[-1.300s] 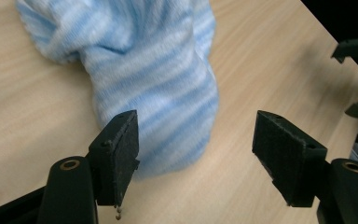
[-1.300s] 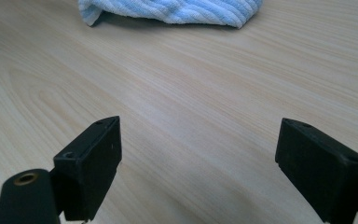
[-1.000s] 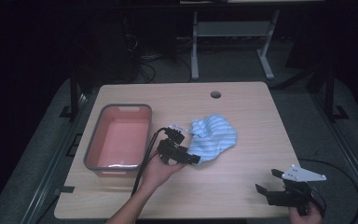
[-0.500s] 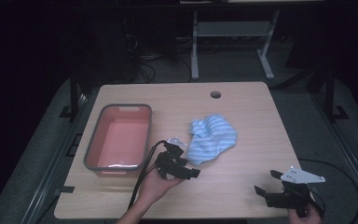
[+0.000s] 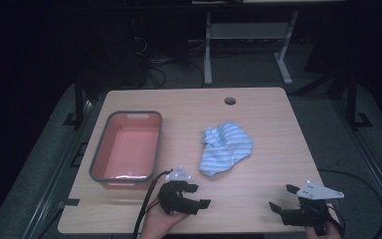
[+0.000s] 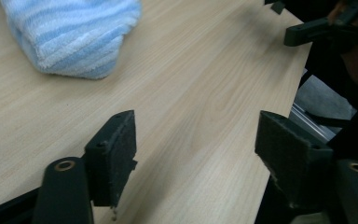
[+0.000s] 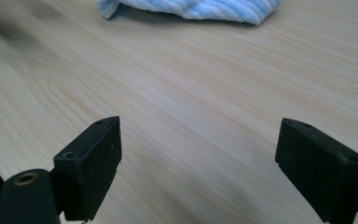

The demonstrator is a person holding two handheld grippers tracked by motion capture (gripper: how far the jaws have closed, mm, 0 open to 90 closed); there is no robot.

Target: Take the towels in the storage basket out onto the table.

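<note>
Dark room all round, cables and a metal stand on the floor beyond the far edge. Pale wood table, round hole near the far edge. Grey-rimmed bin with pink inside on the left half, long side running near to far. Blue-and-white striped cloth crumpled around the table's middle, right of the bin and well apart from it. Left gripper low over the near edge, near-left of the cloth, close to it but not touching; jaws spread wide, nothing between them but bare wood in the left gripper view, cloth at upper left there. Right gripper at the near right corner, well apart from the cloth; jaws likewise wide apart and empty, cloth lying far ahead in the right gripper view.
</note>
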